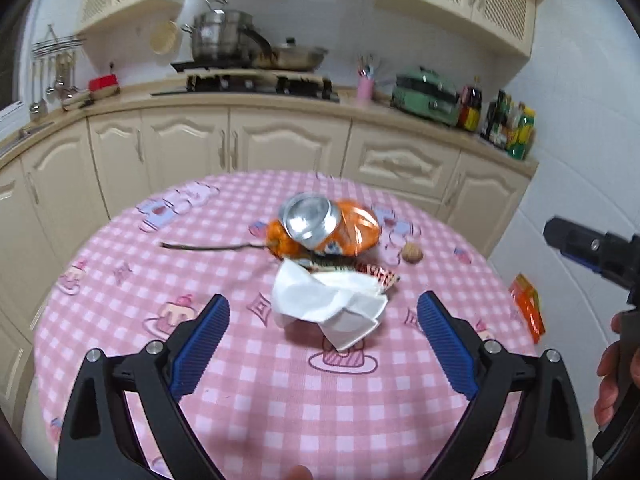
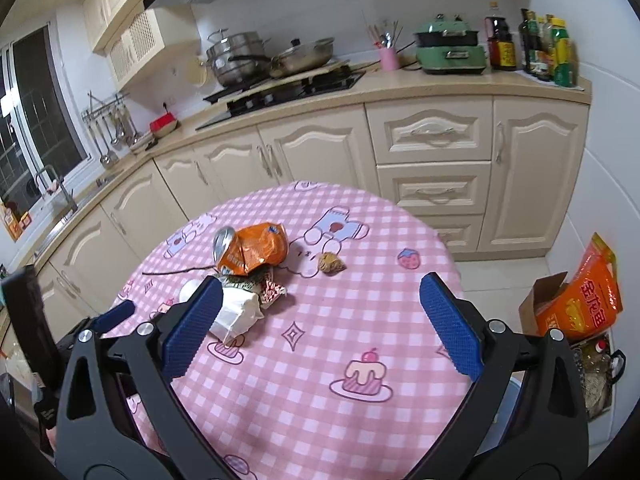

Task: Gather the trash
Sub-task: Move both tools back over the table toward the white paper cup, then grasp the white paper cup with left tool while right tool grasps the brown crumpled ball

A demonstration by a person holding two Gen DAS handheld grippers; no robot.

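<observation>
A pile of trash lies on the round table with a pink checked cloth (image 1: 248,380): a crushed orange drink can (image 1: 316,224), a crumpled white tissue (image 1: 328,304), a patterned wrapper (image 1: 380,274), a thin dark twig (image 1: 204,246) and a brown walnut (image 1: 412,254). My left gripper (image 1: 323,316) is open, its fingers on either side of the tissue, just short of it. My right gripper (image 2: 320,304) is open and empty above the table; the can (image 2: 244,252), the tissue (image 2: 236,312) and the walnut (image 2: 330,264) lie ahead of it to the left.
Cream kitchen cabinets (image 2: 432,140) and a counter with a stove, pots (image 2: 236,60) and bottles (image 2: 548,48) stand behind the table. A cardboard box with an orange bag (image 2: 580,300) sits on the floor at the right.
</observation>
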